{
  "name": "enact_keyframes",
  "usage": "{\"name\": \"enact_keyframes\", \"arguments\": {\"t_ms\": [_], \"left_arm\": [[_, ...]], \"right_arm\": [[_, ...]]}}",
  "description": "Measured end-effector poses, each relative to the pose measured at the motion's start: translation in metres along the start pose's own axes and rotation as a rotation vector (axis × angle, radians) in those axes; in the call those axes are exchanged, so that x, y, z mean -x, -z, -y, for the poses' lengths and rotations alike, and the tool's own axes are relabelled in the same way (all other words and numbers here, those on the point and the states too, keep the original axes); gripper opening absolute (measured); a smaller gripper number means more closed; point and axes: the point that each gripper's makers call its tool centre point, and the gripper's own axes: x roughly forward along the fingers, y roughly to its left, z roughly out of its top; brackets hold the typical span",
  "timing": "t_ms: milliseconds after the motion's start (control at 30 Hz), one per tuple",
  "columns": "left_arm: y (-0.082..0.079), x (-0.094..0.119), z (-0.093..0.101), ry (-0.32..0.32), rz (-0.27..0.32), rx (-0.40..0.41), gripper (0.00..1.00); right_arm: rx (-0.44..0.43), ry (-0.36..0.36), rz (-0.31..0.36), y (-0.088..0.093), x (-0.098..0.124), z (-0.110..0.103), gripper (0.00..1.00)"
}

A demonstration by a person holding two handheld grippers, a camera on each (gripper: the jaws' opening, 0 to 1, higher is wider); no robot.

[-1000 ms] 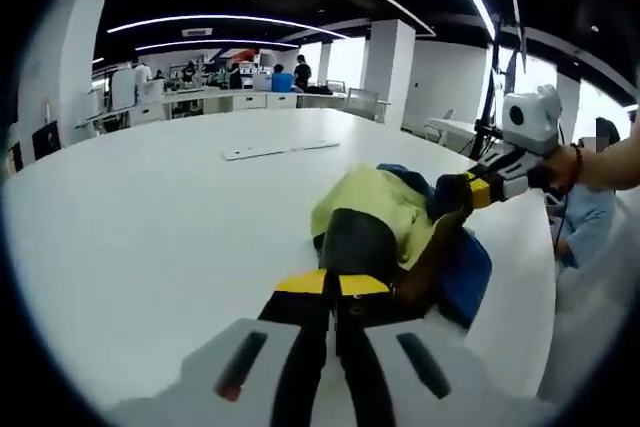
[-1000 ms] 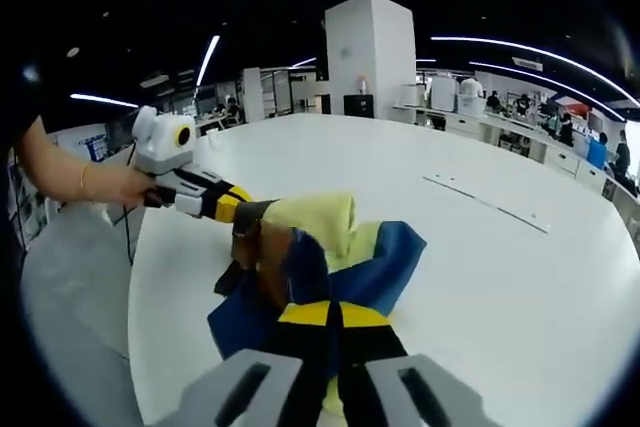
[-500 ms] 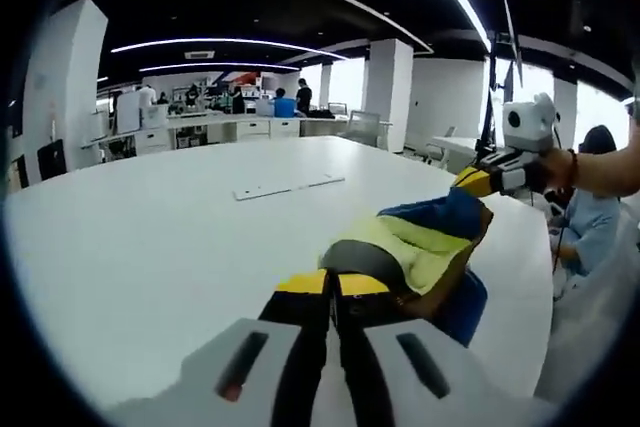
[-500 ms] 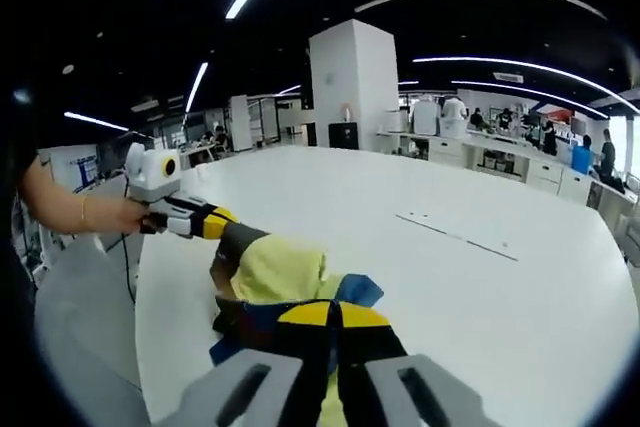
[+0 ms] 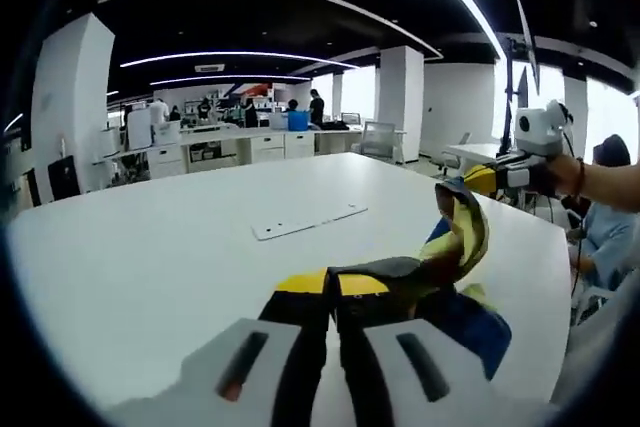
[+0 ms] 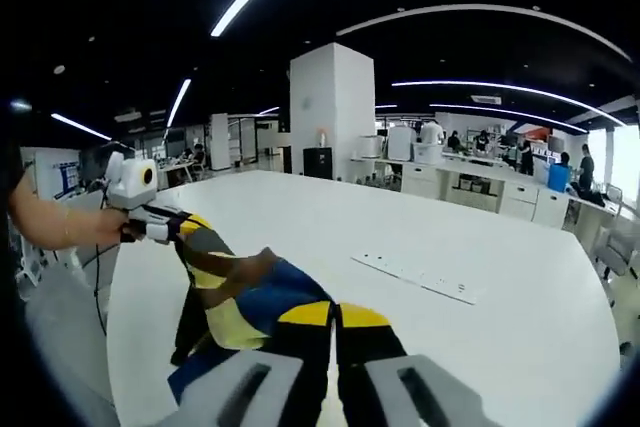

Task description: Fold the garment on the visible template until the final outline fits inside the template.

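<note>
**Garment lifted and stretched between both grippers**

Lifted off the table since the earlier frames, the garment (image 5: pixel 455 247) is now drawn taut between the two grippers, where a second ago it lay bunched on the surface. In the left gripper view, the left gripper (image 5: pixel 333 285) is closed on one edge of the cloth, which is pinched between its yellow-tipped jaws. In the right gripper view, the right gripper (image 6: pixel 335 315) is likewise closed on the opposite edge. Across each view the other gripper is seen, held by a hand, with the cloth running to its jaws.

The garment is yellow, blue and brown, and is held as a twisted band in the air, with its lower part hanging down near the table (image 5: pixel 150 247) edge close to the person. Farther out on the white table lies a thin flat white strip (image 5: pixel 308 223); whether it belongs to the template cannot be told. No clear template outline is made out.

The step in hand is judged to be the opening-out of the garment before any fold is made. Next, the cloth would need to be untwisted and lowered flat onto the table, well in from the edge, so that a fold line can be set.
</note>
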Motion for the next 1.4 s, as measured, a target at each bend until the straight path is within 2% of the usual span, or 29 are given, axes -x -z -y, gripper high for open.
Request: {"name": "enact_keyframes", "arguments": {"t_ms": [100, 167, 233, 367, 533, 633, 700, 767, 867, 967, 1067, 1133, 1233, 1333, 1400], "left_arm": [[0.001, -0.016, -0.010, -0.020, -0.037, -0.019, 0.00], [0.004, -0.025, -0.019, -0.057, -0.059, -0.036, 0.00], [0.009, -0.038, -0.024, -0.064, -0.081, -0.019, 0.00], [0.020, -0.063, -0.030, -0.069, -0.100, 0.011, 0.00], [0.038, -0.091, -0.041, -0.076, -0.151, 0.010, 0.00], [0.050, -0.104, -0.050, -0.095, -0.194, 0.006, 0.00], [0.063, -0.111, -0.059, -0.128, -0.250, -0.013, 0.00], [0.069, -0.120, -0.059, -0.120, -0.265, -0.024, 0.00], [0.076, -0.131, -0.061, -0.124, -0.285, -0.015, 0.00], [0.083, -0.141, -0.065, -0.135, -0.293, 0.029, 0.00], [0.088, -0.147, -0.065, -0.135, -0.295, 0.064, 0.00], [0.090, -0.150, -0.064, -0.134, -0.297, 0.052, 0.00], [0.094, -0.150, -0.065, -0.137, -0.322, -0.011, 0.00], [0.093, -0.147, -0.068, -0.153, -0.318, -0.015, 0.09], [0.089, -0.143, -0.070, -0.166, -0.308, -0.018, 0.22]], "right_arm": [[-0.013, 0.047, -0.002, 0.000, -0.009, 0.020, 0.00], [-0.039, 0.064, -0.012, 0.003, -0.017, 0.031, 0.00], [-0.050, 0.074, -0.022, 0.007, -0.024, 0.039, 0.00], [-0.078, 0.112, -0.046, 0.021, -0.041, 0.060, 0.00], [-0.159, 0.170, -0.109, 0.050, -0.063, 0.091, 0.00], [-0.198, 0.180, -0.120, 0.059, -0.074, 0.101, 0.00], [-0.231, 0.188, -0.135, 0.069, -0.083, 0.107, 0.00], [-0.235, 0.199, -0.137, 0.075, -0.089, 0.109, 0.00], [-0.226, 0.220, -0.180, 0.089, -0.097, 0.115, 0.00], [-0.259, 0.252, -0.208, 0.103, -0.104, 0.124, 0.00], [-0.262, 0.265, -0.214, 0.107, -0.108, 0.127, 0.00], [-0.271, 0.277, -0.229, 0.112, -0.109, 0.128, 0.00], [-0.310, 0.295, -0.255, 0.121, -0.112, 0.127, 0.00], [-0.312, 0.294, -0.260, 0.124, -0.113, 0.123, 0.01], [-0.329, 0.291, -0.252, 0.122, -0.113, 0.119, 0.11]]}}
